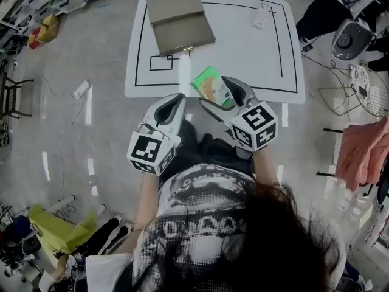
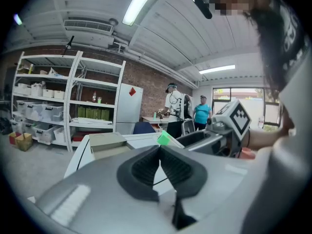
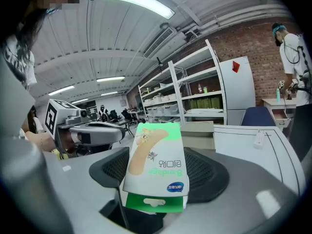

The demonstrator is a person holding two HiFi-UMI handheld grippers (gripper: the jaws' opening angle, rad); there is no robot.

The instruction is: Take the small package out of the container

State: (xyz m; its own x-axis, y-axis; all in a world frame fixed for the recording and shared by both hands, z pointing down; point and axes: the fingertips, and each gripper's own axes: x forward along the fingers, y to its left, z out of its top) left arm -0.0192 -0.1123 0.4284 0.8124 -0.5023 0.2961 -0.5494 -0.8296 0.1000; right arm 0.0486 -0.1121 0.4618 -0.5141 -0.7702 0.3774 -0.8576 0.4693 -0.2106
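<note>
Shelving and a brick wall back a white counter (image 1: pixel 243 53) marked with black lines. The container (image 1: pixel 179 20), a grey box, sits at the counter's far edge. The small package (image 3: pixel 157 165), a flat green-and-white bandage carton, is out of it and held above the counter's near edge, pinched across its broad faces by the right claw (image 1: pixel 226 97). It looks light and thin-walled, so hard pressure would probably dent or twist it. A gentle hold on the flat faces, near one end, suits it. The left claw (image 2: pixel 160 165) is pressed together on nothing, just beside the right.
</note>
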